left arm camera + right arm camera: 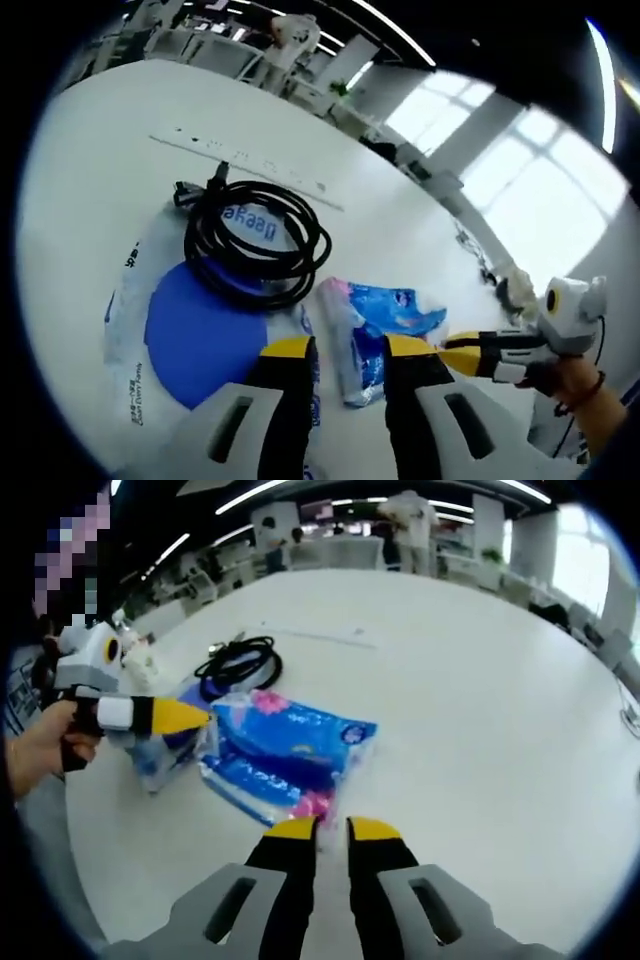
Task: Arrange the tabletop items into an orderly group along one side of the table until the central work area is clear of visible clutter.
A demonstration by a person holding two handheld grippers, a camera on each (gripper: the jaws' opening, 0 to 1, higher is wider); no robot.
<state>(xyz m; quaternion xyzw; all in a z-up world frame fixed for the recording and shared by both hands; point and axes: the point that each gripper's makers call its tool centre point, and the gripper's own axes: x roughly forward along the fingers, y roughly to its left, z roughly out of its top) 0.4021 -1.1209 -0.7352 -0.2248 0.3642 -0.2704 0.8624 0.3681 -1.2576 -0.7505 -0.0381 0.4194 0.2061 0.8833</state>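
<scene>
A blue and pink tissue pack (pixel 385 320) (pixel 285 745) lies on the white table (pixel 470 680). Next to it is a clear plastic bag with a blue disc (pixel 200 335) (pixel 160 755), and a coiled black cable (pixel 255 240) (pixel 238 663) rests on the bag. My left gripper (pixel 348 348) (pixel 190 717) is open over the pack's near end, which shows between the jaws. My right gripper (pixel 333 828) (pixel 452 350) stands a narrow gap open at the pack's pink corner, with nothing between its fingers.
A long thin white strip (pixel 250 165) (pixel 320 635) lies on the table beyond the cable. The table's right half is bare. A person's hand (pixel 40 745) holds the left gripper. Desks and people stand at the back of the room.
</scene>
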